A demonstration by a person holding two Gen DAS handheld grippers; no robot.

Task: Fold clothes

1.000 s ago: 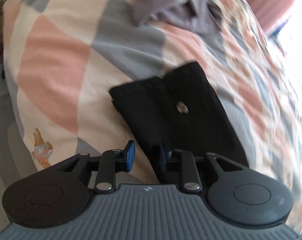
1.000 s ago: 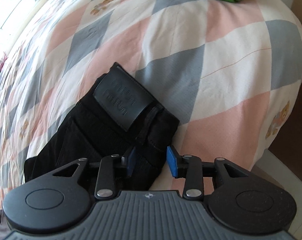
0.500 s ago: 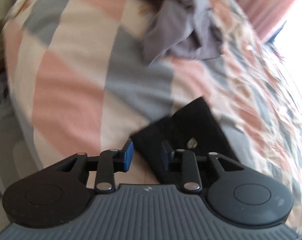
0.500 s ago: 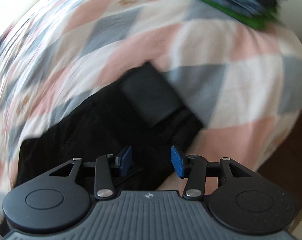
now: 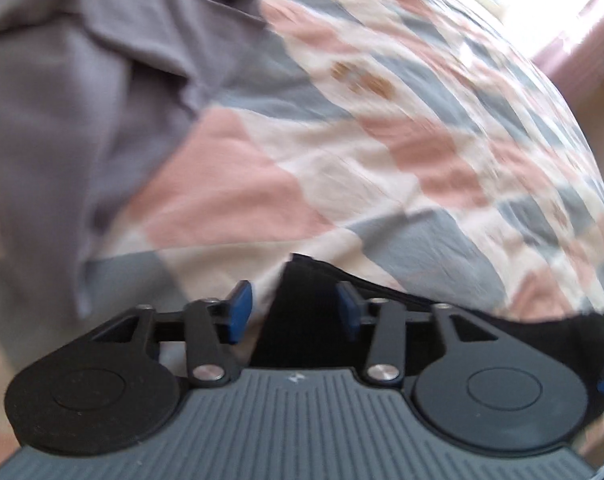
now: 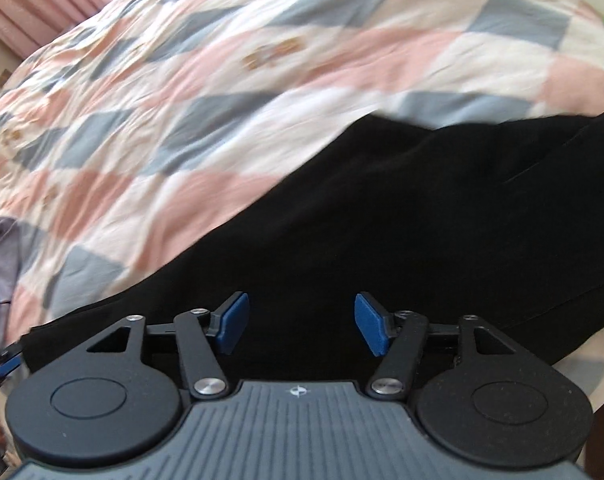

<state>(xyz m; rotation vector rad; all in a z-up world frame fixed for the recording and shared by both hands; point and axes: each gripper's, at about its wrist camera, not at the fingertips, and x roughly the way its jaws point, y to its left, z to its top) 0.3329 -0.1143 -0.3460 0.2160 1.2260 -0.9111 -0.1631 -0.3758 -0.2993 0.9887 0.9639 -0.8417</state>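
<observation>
The left gripper point(image 5: 292, 312) is pointing steeply down at the bed, its blue-padded fingers point(image 5: 238, 306) standing visibly apart though they have just been closing. A corner of the black trousers point(image 5: 302, 280) is lying between them, nearer the right finger; the picture is too blurred to tell whether either pad is pressing on the cloth, and the left pad is hanging over bare quilt.

The right gripper point(image 6: 301, 322) is showing a wide gap, its fingers point(image 6: 368, 322) having just been opening. They are hovering over the black trousers point(image 6: 382, 220) with nothing pinched; the pads are standing clear on either side of flat dark cloth.

In the right wrist view the trousers are spreading as one broad, dark, mostly smooth mass from 8 o'clock up to 2 o'clock, filling the lower right half of the frame, with a faint seam running toward 3 o'clock. In the left wrist view only a narrow strip of them is showing, stretching from the middle out to 4 o'clock along the gripper body.

They are lying on the checked quilt point(image 6: 182, 80) of pink, grey-blue and cream diamonds with small bear prints. A crumpled grey garment point(image 5: 82, 100) is sitting at 10 o'clock in the left view, apart from the trousers. Pink curtains point(image 6: 42, 0) are hanging at 11 o'clock in the right view.
</observation>
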